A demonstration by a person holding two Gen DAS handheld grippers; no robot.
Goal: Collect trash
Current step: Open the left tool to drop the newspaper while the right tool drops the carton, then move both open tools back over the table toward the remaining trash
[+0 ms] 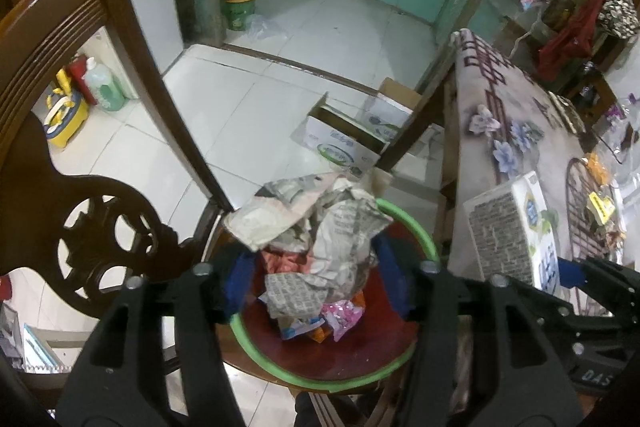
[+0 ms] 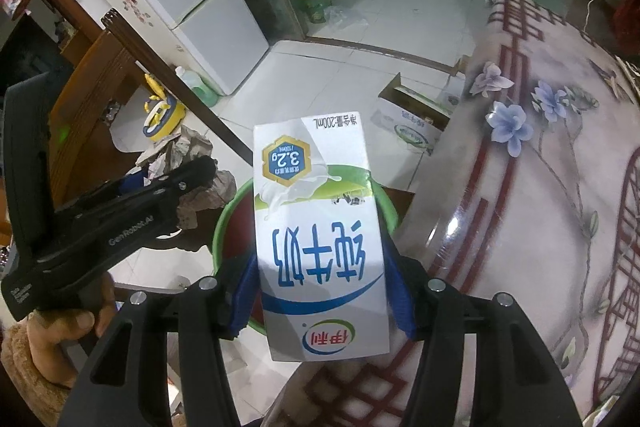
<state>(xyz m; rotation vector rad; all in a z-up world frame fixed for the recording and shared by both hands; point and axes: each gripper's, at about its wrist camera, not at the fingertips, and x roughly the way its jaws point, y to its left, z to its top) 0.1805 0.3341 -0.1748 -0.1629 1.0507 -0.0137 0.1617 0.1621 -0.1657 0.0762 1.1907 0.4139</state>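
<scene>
Right hand-held gripper [image 2: 320,291]: blue pads flank the upside-down milk carton [image 2: 316,235], left pad looks just off its side, so grip uncertain. Carton sits above the green-rimmed red bin [image 2: 224,227], beside the flowered surface [image 2: 540,187]. Left hand-held gripper [image 1: 316,279]: jaws apart around crumpled newspaper [image 1: 320,227], pads not pressing it. Newspaper heaps over bin [image 1: 412,227] with pink wrapper [image 1: 344,315] inside. Wooden chair [image 1: 60,107] to the left, cardboard box [image 1: 344,143] on the floor beyond.
</scene>
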